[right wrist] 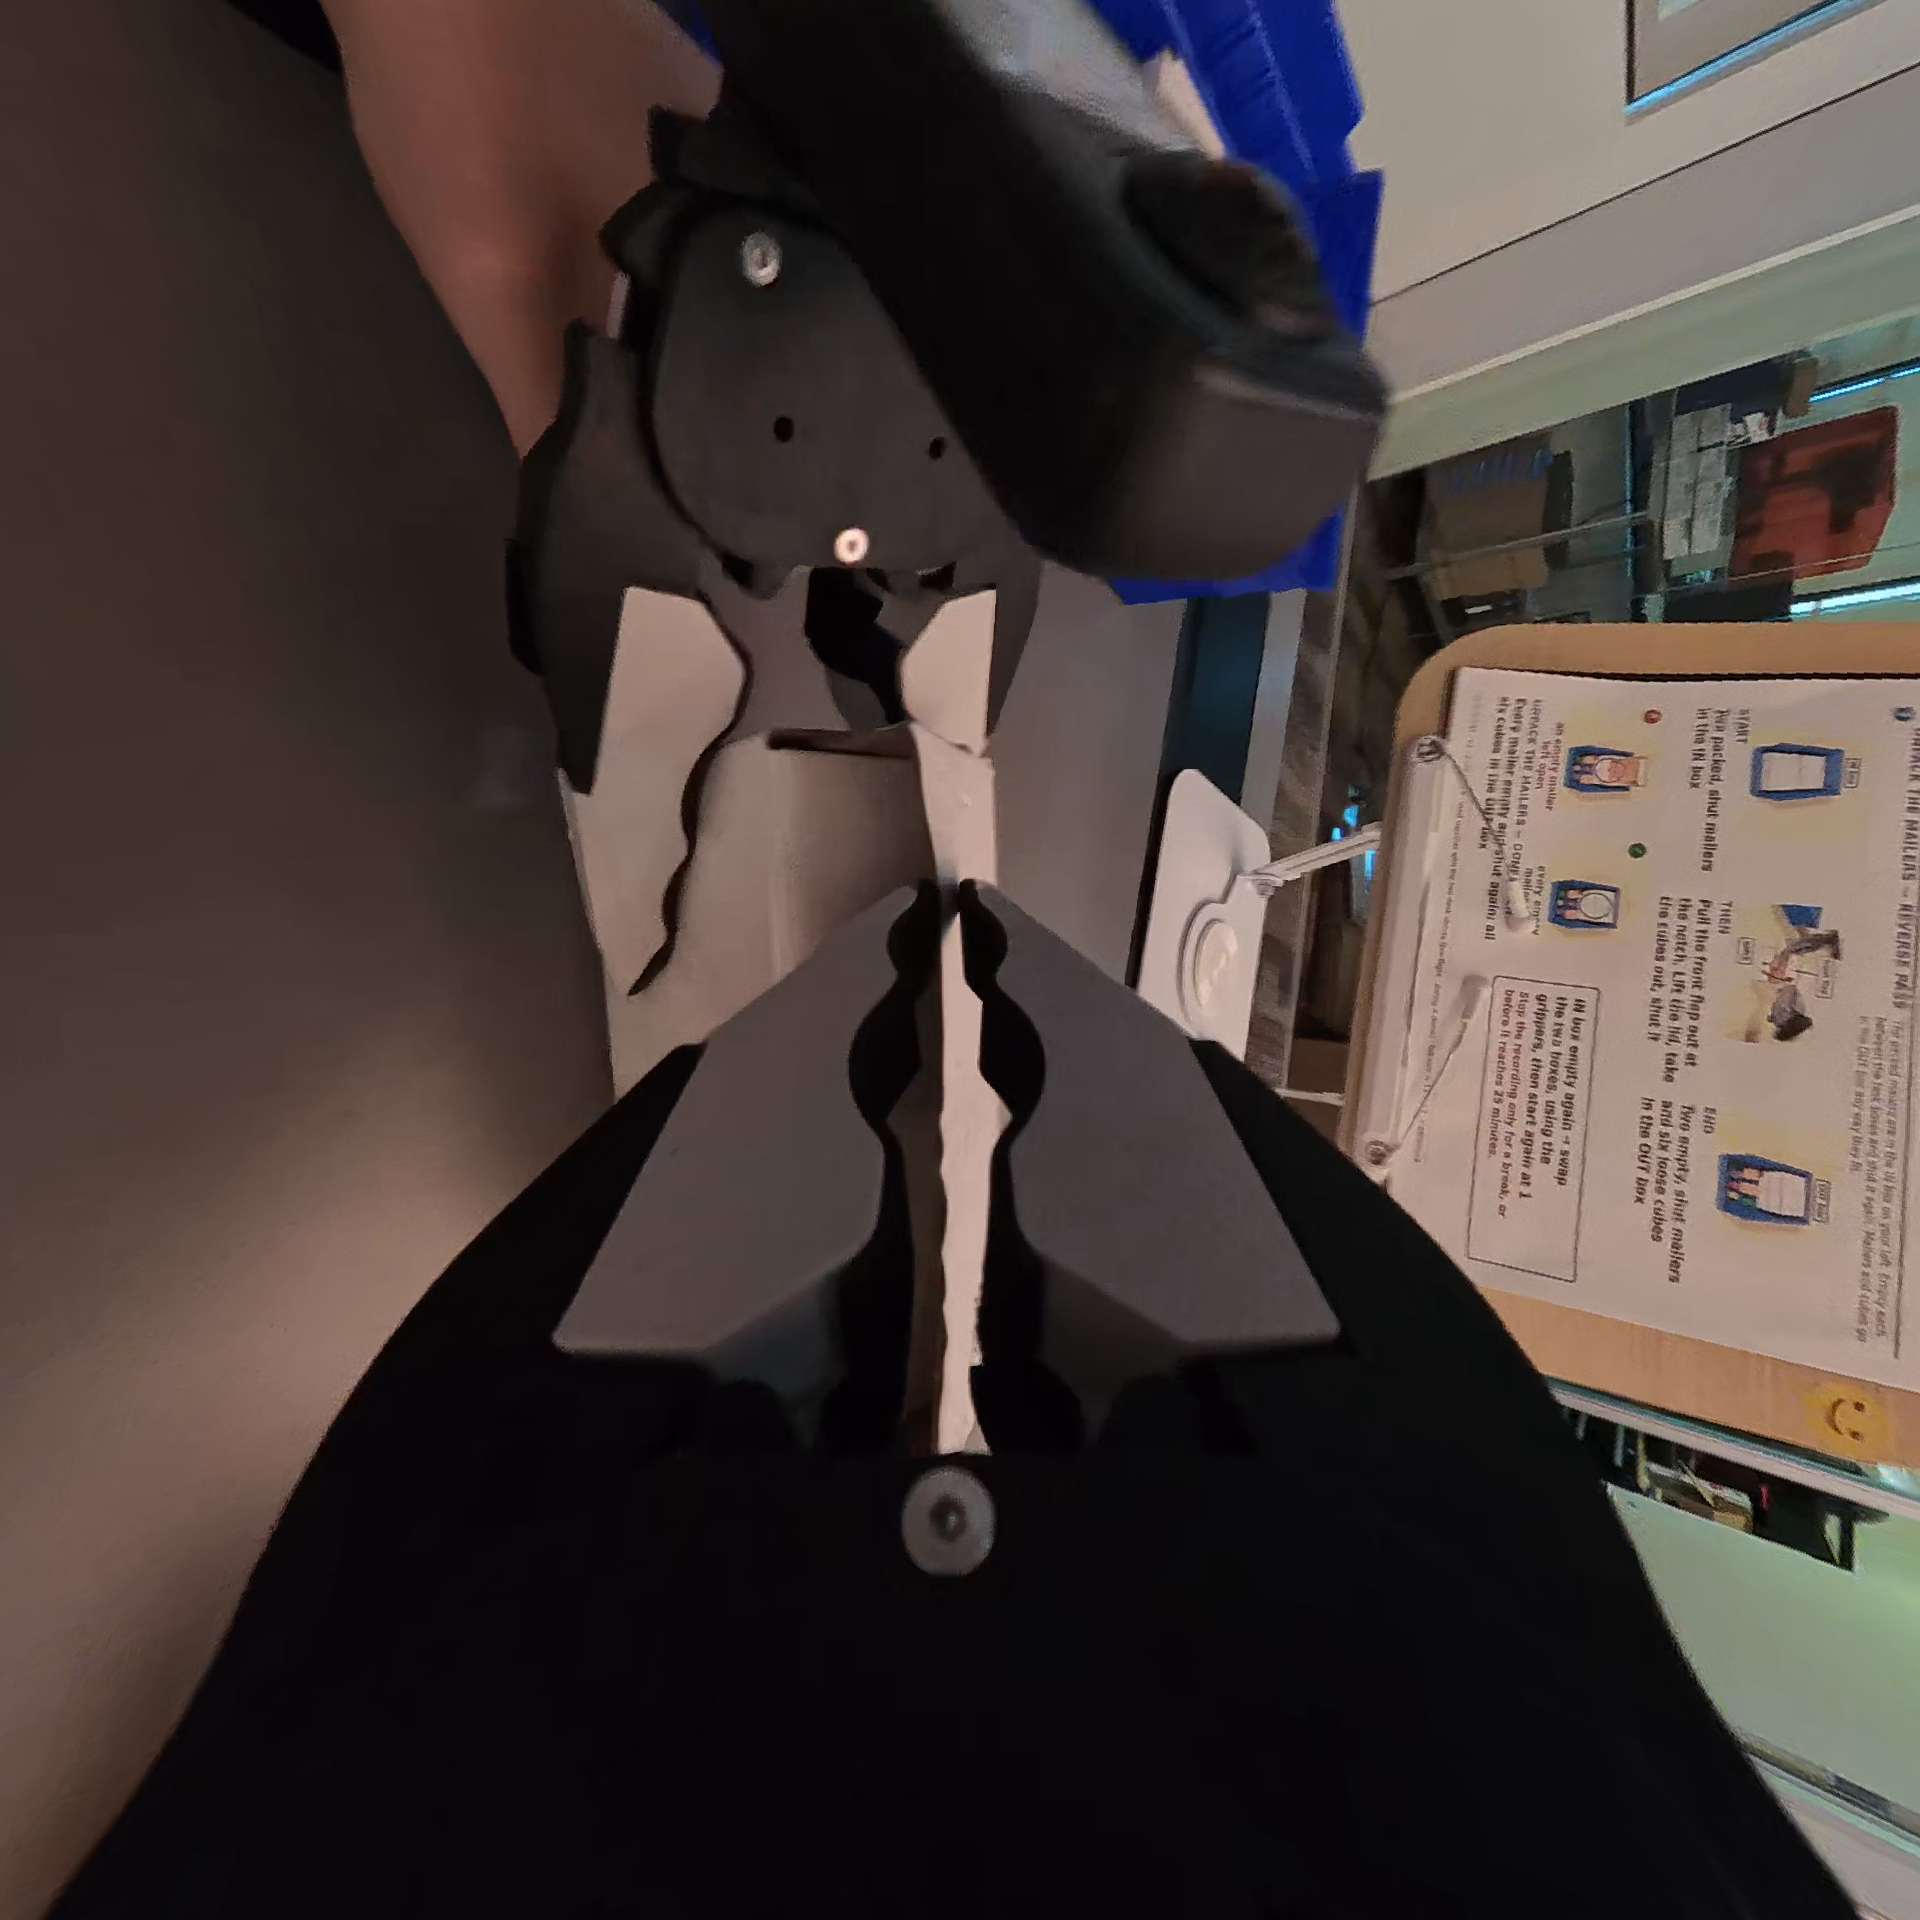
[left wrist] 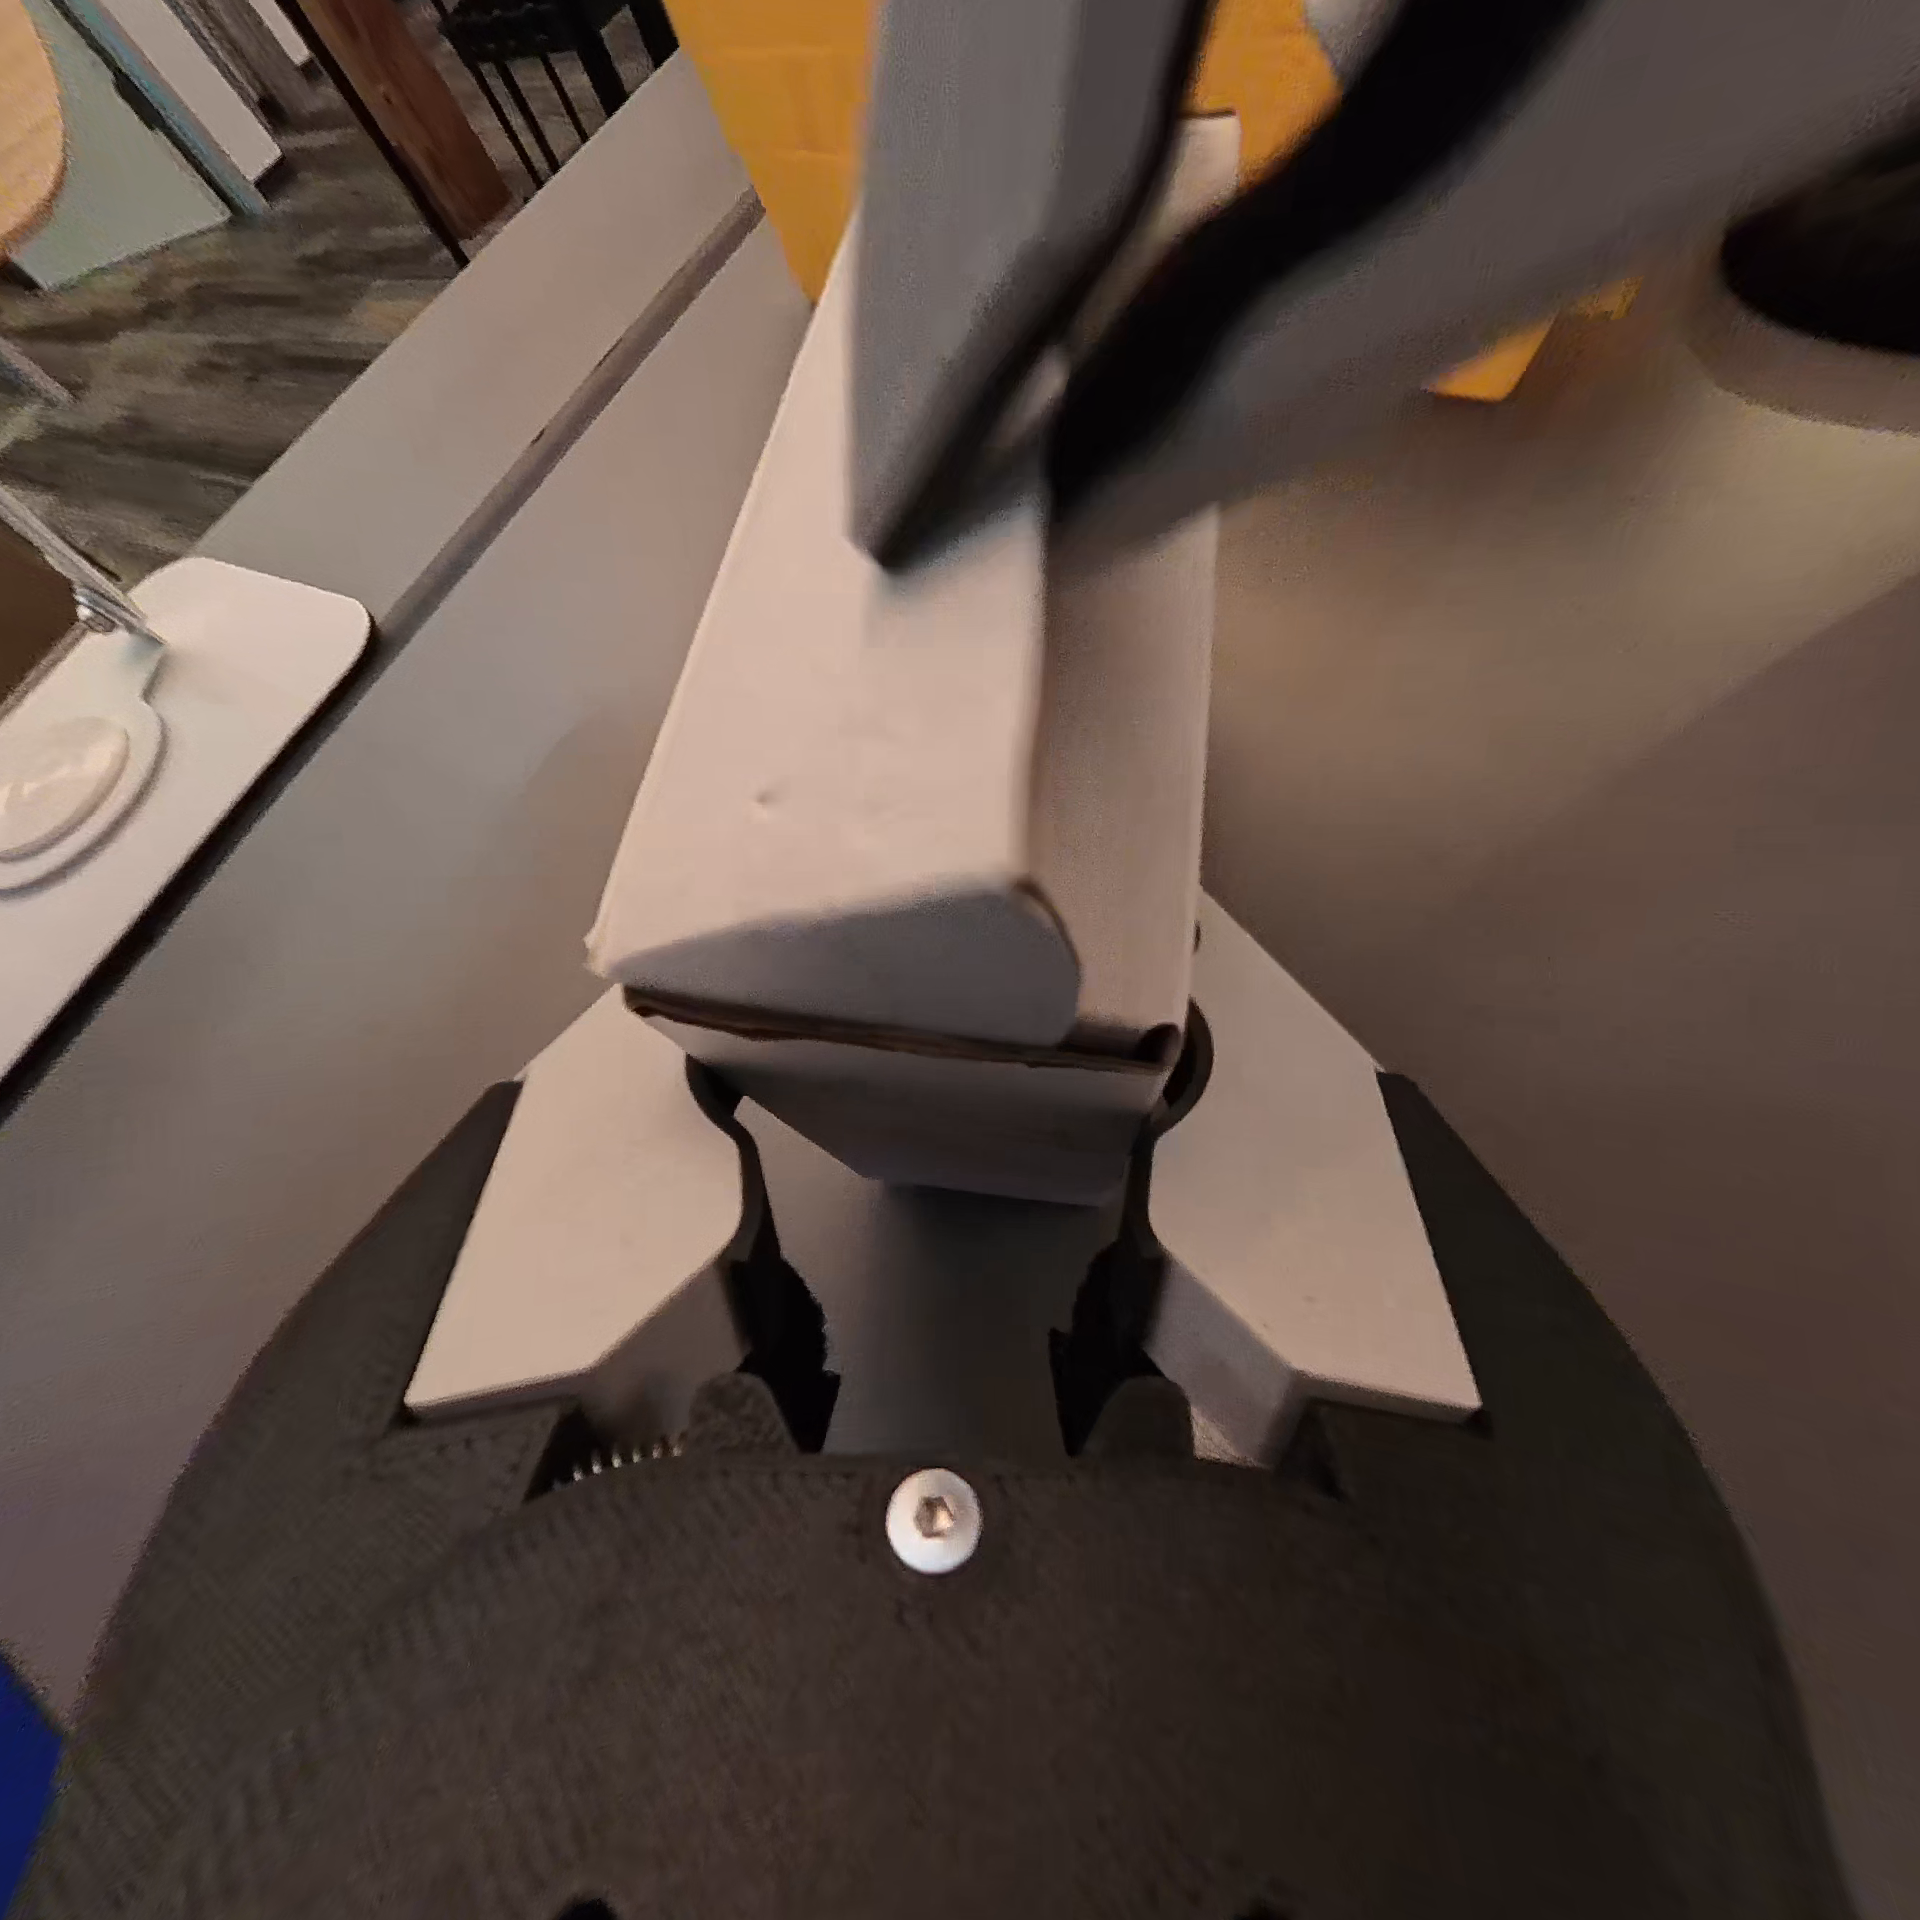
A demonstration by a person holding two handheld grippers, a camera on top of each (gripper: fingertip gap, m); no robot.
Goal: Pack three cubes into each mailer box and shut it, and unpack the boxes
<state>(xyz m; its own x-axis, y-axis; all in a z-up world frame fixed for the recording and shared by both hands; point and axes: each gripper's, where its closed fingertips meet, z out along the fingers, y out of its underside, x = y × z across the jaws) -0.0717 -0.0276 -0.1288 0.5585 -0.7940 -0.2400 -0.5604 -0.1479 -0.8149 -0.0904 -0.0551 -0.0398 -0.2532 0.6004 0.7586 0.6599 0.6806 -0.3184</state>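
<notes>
Here we held the white mailer box [left wrist: 883, 748] off the grey tabletop [left wrist: 1507, 831] between both grippers, one at each end, most likely so that its flap could be worked while the body stayed steady. Our left gripper [left wrist: 940, 1081] had its pale grey fingers [left wrist: 613, 1195] spread around the near end of the box, pressing on its sides. Our right gripper [right wrist: 951, 904] was pinched nearly together on a thin white cardboard flap [right wrist: 961, 1122] that ran edge-on between its darker fingers. The box was smooth matte card, lightly dented, with a brown corrugated edge showing at the folded end. Both grippers had black, rough-textured bodies and wavy inner finger edges. A blue bin [right wrist: 1299, 156] sat behind, an instruction sheet [right wrist: 1662, 987] lay on a pale wooden board, and no cubes showed.
</notes>
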